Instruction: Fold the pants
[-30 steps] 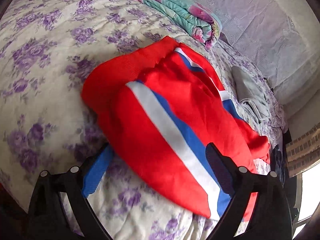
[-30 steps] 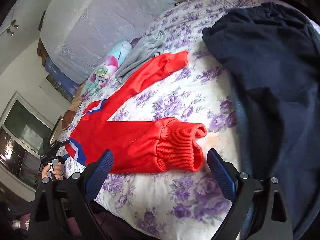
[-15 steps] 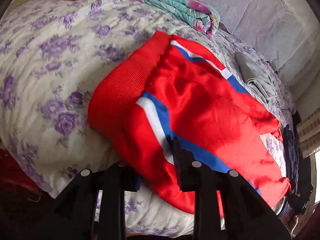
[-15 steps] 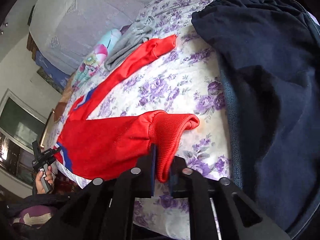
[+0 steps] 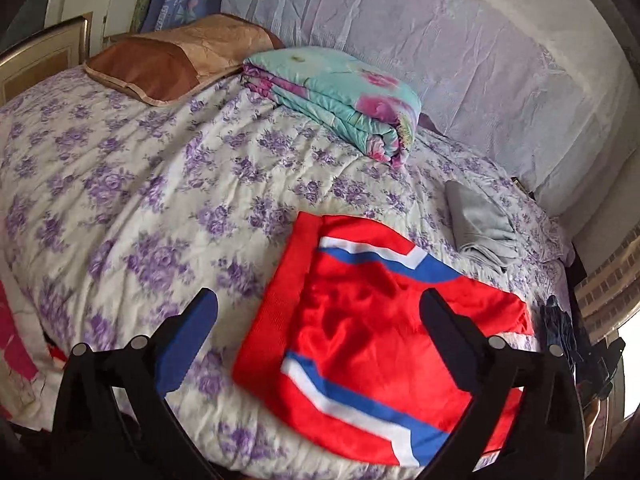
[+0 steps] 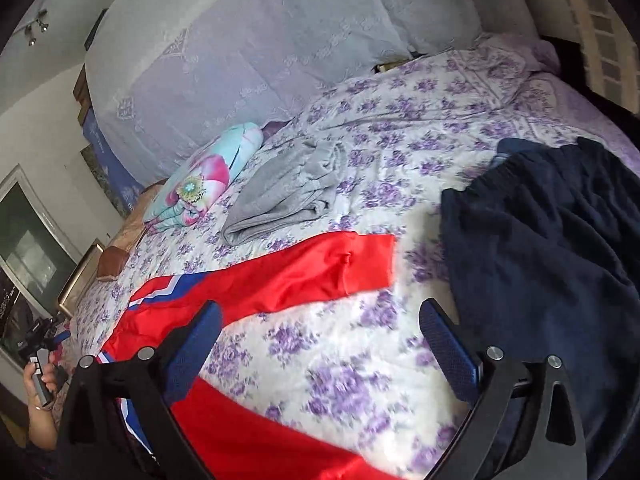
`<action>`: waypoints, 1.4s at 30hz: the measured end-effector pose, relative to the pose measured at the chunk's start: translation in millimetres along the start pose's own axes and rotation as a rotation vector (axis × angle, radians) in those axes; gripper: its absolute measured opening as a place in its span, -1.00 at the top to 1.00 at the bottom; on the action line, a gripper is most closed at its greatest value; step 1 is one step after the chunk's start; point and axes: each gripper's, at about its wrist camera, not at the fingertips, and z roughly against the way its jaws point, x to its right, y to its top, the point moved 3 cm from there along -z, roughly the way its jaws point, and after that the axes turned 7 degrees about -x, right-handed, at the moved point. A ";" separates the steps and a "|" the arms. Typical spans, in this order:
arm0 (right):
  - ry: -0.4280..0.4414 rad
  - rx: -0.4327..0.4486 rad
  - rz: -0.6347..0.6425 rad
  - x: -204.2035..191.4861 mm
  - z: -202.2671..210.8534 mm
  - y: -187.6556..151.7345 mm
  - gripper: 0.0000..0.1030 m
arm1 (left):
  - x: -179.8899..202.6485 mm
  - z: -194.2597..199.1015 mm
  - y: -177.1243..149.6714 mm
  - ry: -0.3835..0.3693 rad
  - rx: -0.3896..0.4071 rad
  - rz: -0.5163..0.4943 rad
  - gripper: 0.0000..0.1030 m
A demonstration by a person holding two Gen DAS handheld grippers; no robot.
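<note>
Now smooth red pants (image 5: 360,332) are lying folded on the quilted floral bed (image 5: 132,200).
Both grippers, left (image 5: 320,336) and right (image 6: 320,344), are gaping wide, holding nothing, having released the fabric clamped 0.5 s ago.

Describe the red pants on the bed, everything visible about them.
The red pants are bright red, smooth, slightly shiny fabric with white and blue stripes near the top and a wide ribbed waistband. They lie on the purple-flowered bedspread. In the right wrist view one leg stretches flat toward the dark blue garment, stopping short of it; more red fabric lies at the near edge. Both grippers, left and right, are open above them, gripping nothing. The folded grey garment lies just beyond.
</note>
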 end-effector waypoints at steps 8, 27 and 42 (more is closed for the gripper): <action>-0.030 -0.155 -0.116 27.7 -115.6 39.6 -0.93 | -7.3 -161.8 56.1 0.056 -0.257 -0.018 -0.90; -0.088 -0.107 0.011 29.9 -119.9 77.1 0.99 | 47.7 -172.5 90.0 0.041 -0.159 -0.136 0.27; -0.079 -0.253 0.046 14.9 -169.8 59.6 0.68 | 37.0 -211.5 91.7 0.057 -0.227 -0.085 0.01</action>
